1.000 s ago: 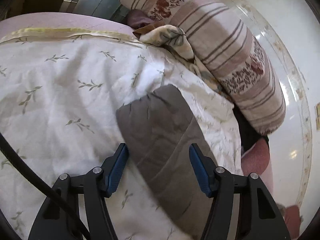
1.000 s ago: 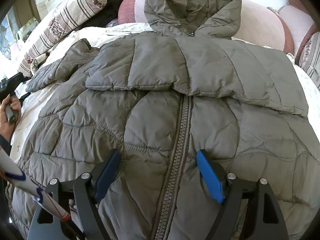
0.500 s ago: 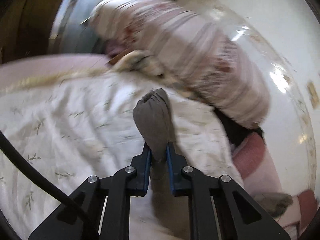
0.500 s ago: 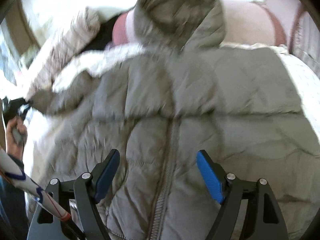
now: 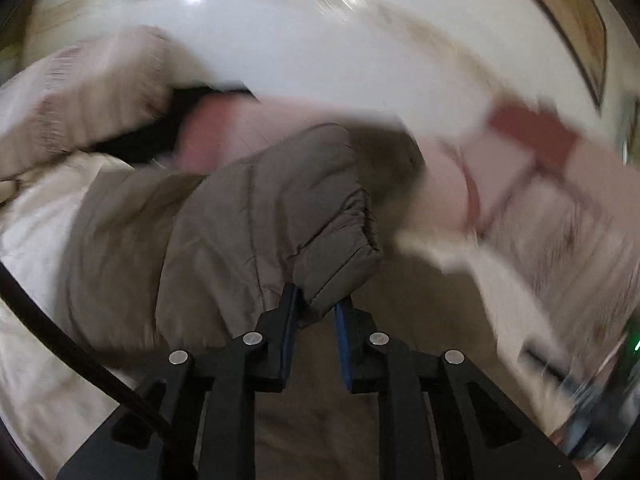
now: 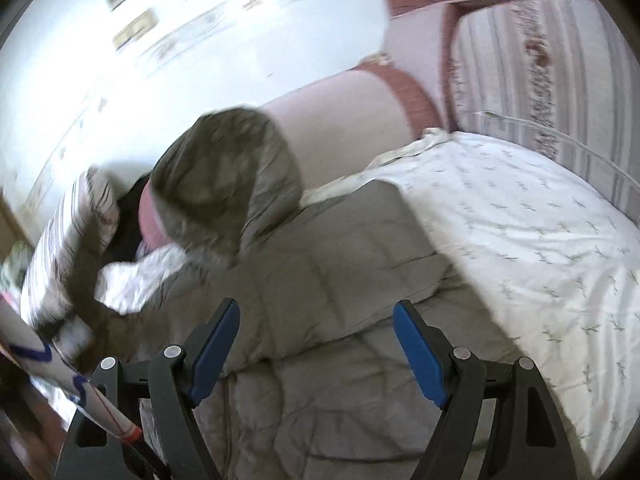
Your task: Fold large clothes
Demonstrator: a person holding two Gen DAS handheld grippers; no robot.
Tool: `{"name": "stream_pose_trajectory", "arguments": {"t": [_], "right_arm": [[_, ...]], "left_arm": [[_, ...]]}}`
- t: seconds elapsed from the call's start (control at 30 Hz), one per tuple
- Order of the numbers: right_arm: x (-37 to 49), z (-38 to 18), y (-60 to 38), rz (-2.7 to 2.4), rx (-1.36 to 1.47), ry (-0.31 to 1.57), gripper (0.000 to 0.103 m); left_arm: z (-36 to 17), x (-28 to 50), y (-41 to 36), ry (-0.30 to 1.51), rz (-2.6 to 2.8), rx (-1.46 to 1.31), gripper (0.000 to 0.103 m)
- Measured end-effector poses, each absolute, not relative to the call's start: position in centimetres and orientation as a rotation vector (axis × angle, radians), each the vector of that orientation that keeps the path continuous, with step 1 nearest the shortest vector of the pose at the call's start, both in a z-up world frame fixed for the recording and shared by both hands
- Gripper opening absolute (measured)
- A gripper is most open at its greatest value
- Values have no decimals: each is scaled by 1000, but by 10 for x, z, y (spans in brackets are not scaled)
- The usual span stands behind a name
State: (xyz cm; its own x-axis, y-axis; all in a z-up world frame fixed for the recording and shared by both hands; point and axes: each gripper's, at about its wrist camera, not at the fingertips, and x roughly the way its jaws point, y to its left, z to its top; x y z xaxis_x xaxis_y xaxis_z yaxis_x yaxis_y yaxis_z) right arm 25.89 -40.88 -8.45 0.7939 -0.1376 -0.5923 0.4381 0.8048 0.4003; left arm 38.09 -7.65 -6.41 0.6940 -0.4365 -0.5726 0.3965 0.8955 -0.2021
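The sleeve point(image 5: 280, 208) has lifted off the bedspread point(image 5: 36, 232), clamped in the left hand-held gripper point(image 5: 316, 308), pillows point(image 5: 552, 216) beyond.

Left claw point(image 5: 316, 304) clamped tight; right claw point(image 6: 316, 354) spread wide, gripping nothing.

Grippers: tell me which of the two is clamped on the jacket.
The left gripper: its blue pads are pinched on the grey jacket's sleeve cuff. The right gripper stands wide open above the jacket body, gripping nothing.

Motion blur smears pillows point(image 5: 540, 208); jacket point(image 6: 340, 280) hem cut off by edge.
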Motion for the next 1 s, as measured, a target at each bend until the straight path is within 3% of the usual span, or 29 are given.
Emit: {"name": "stream_pose_trajectory", "arguments": {"t": [0.13, 0.23, 0.3, 0.37, 0.47, 0.6, 0.77, 1.0], "right_arm": [[253, -89, -434, -319, 626, 587, 83], [255, -99, -441, -258, 707, 622, 83], [259, -108, -444, -197, 789, 643, 83], [266, -120, -444, -130, 872, 668, 83], [282, -133, -436, -38, 930, 696, 75], [307, -153, -420, 58, 1040, 716, 69], [335, -167, -396, 124, 1051, 733, 61], [360, -182, -394, 108, 1043, 732, 61]], "left_arm": [[-129, 383, -149, 860, -468, 64, 48], [-142, 381, -164, 931, -460, 89, 49], [-126, 374, -163, 914, -482, 57, 52], [-97, 361, -150, 866, -514, -24, 69], [-58, 345, -114, 729, -425, -97, 86], [-34, 360, -67, 660, -199, -131, 86], [-49, 382, -3, 646, 5, -168, 86], [-55, 394, 26, 692, 19, -291, 86]]}}
